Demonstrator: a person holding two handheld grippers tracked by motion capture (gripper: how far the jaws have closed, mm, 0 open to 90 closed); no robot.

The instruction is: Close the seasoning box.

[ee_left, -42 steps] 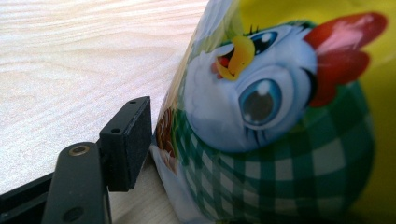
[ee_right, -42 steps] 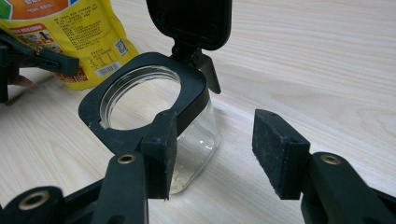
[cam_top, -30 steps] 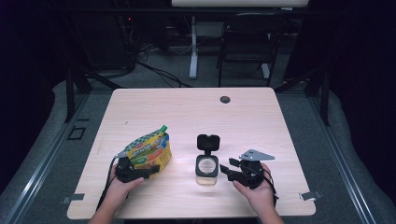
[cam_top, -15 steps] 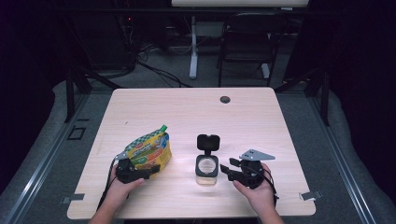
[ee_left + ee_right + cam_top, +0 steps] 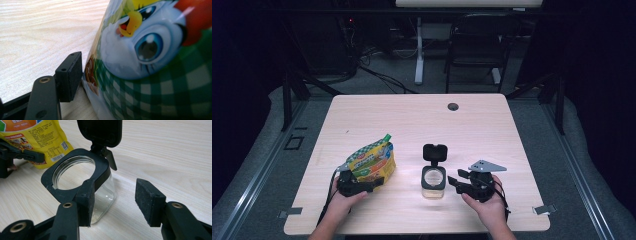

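Nothing really moved since a second ago. Left gripper (image 5: 371, 186) was clamped on the colourful green-checked cartoon snack pouch (image 5: 372, 162), standing front-left on the pale wooden table (image 5: 412, 120). Right gripper (image 5: 113, 202) sat wide open with nothing in it, just beside the clear glass jar (image 5: 100, 195), its black flip lid (image 5: 100, 131) up.

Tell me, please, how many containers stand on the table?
2. A colourful pouch stands at the front left, by the left claw. A clear jar with its lid flipped open stands at the front centre, left of the right claw.
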